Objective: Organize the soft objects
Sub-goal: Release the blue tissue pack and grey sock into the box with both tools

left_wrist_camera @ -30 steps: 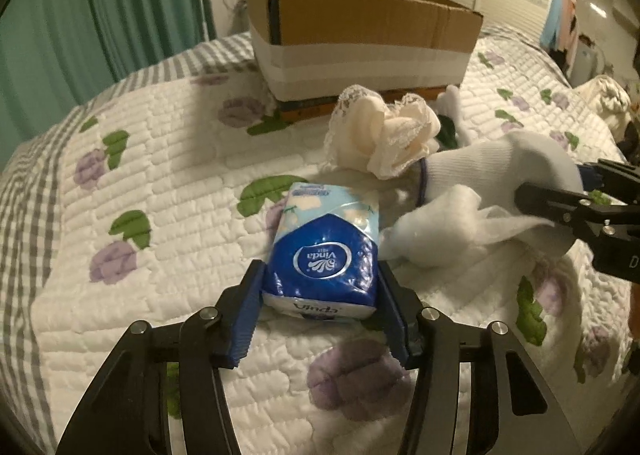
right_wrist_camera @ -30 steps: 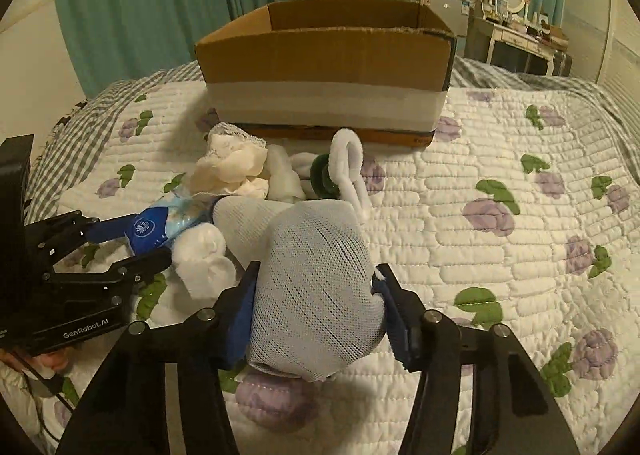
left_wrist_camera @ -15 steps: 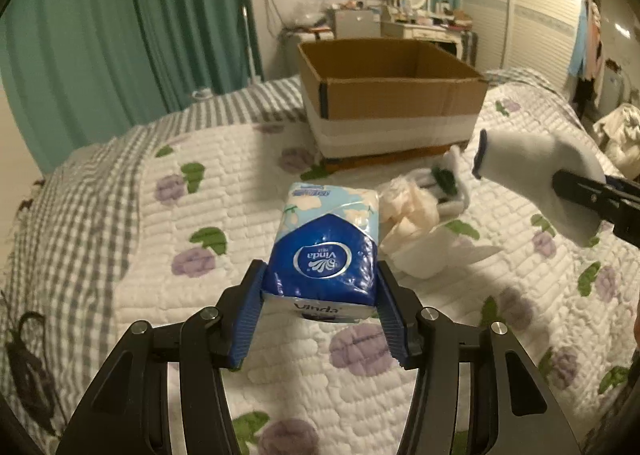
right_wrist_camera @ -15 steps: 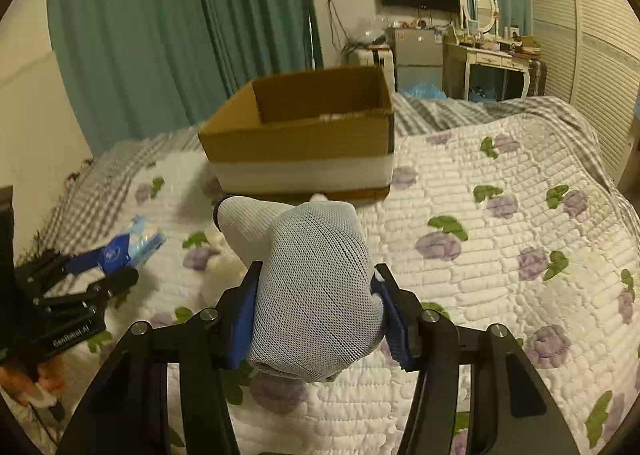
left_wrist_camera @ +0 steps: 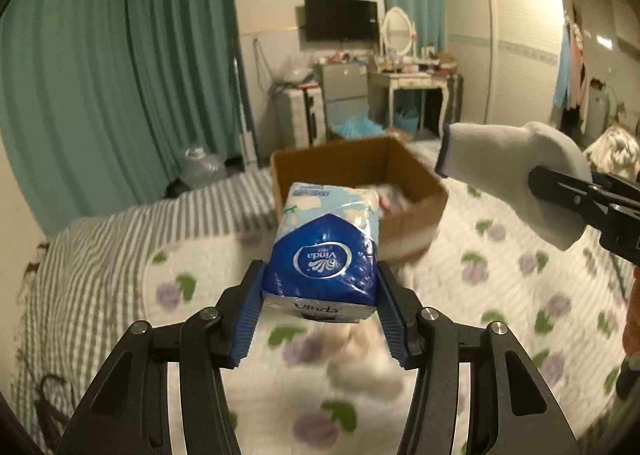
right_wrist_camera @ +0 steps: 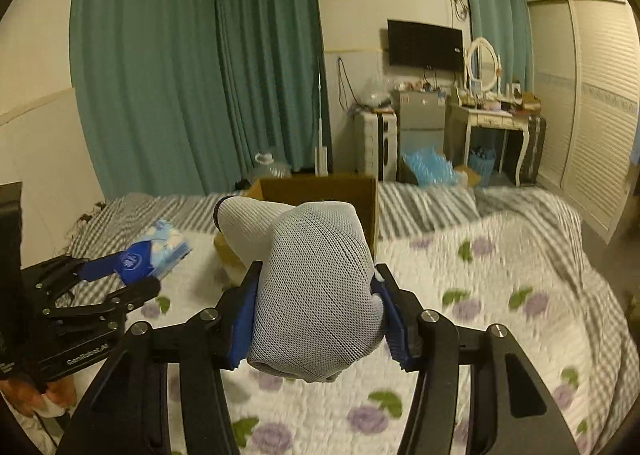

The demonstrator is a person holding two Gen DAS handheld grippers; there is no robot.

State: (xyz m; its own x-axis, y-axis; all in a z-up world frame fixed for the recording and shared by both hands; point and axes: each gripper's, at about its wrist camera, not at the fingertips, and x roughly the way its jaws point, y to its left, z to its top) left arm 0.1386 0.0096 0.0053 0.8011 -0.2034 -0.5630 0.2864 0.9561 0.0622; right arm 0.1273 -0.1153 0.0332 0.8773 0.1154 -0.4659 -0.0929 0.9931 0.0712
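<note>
While both claws grip: left claw (left_wrist_camera: 320,319) tissue pack (left_wrist_camera: 326,251) lengthwise toward box (left_wrist_camera: 356,171); right claw (right_wrist_camera: 316,319) sock (right_wrist_camera: 312,279), cuff left.

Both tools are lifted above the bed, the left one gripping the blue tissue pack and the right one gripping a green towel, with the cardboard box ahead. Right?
Not quite. The right tool grips a white mesh-knit sock, not a green towel; the right wrist view shows it clamped between the blue pads. The rest holds: the left tool grips the blue Vinda tissue pack above the quilted floral bedspread, with the open brown cardboard box ahead.
</note>
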